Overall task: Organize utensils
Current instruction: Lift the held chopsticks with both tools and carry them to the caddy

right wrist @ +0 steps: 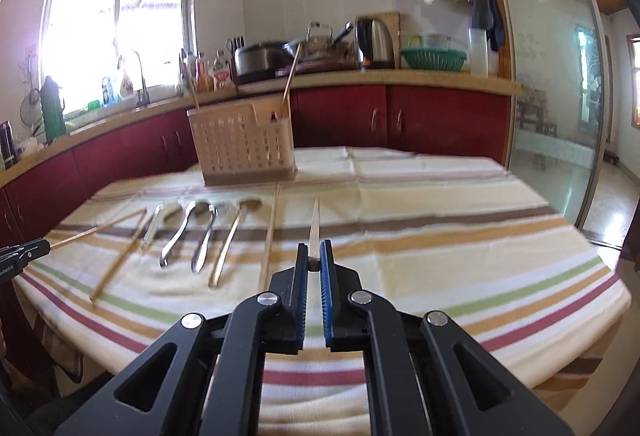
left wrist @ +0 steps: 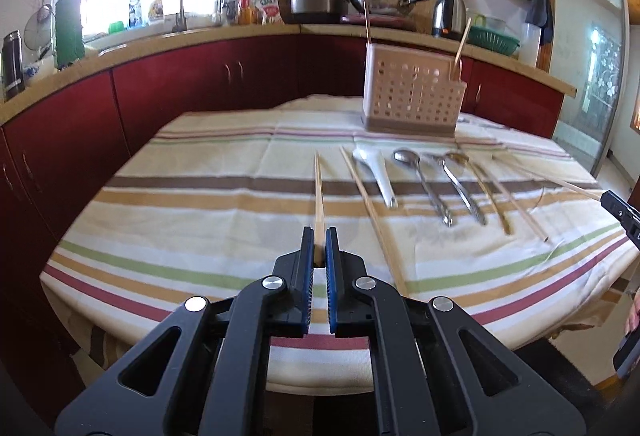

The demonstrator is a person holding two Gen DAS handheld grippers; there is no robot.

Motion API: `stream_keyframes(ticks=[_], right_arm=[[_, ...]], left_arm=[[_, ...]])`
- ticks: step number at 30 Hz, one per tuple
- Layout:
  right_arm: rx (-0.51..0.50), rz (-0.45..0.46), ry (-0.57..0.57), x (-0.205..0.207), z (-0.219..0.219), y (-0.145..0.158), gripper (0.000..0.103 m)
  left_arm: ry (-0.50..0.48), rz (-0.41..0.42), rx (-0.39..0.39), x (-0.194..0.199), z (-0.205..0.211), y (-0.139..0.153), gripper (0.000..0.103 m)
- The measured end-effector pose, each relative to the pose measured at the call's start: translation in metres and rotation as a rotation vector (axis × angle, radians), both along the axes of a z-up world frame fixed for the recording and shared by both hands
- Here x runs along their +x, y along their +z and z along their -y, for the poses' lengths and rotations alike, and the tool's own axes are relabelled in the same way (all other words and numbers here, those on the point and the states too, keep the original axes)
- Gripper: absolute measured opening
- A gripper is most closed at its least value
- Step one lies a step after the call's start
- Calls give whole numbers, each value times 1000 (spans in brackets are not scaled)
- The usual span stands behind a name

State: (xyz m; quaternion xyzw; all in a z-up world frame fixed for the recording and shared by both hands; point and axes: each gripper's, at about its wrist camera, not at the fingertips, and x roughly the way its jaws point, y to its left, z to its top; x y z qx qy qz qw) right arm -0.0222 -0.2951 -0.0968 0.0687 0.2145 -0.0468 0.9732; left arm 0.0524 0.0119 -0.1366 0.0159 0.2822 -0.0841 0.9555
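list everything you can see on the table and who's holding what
utensil caddy: one, pinkish beige, far side of table, two chopsticks standing inside
white spoon: one, lying on the cloth
metal spoons: three, silver, in a row right of the white one
loose chopsticks: two, wooden, flat on the cloth, flanking the spoons
held chopsticks: two, wooden, one in each gripper
tablecloth: one, cream, striped
left gripper: black, blue pads, shut on a chopstick
right gripper: same, shut on a chopstick
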Motion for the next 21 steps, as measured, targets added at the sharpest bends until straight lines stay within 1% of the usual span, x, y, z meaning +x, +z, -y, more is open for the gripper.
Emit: stream_keyframes(ticks=[10,14,21], right_arm=[[-18,115,-8,4,9,52,7],[-14,143,-1,17,13,70,7],[-26,165,8,49,20,88,7]], left_arm=[[-4,95,-40,1,-9,51,6],[-17,116,-51,10,-9,67,6],[-34,151,-59,38,-5,90,6]])
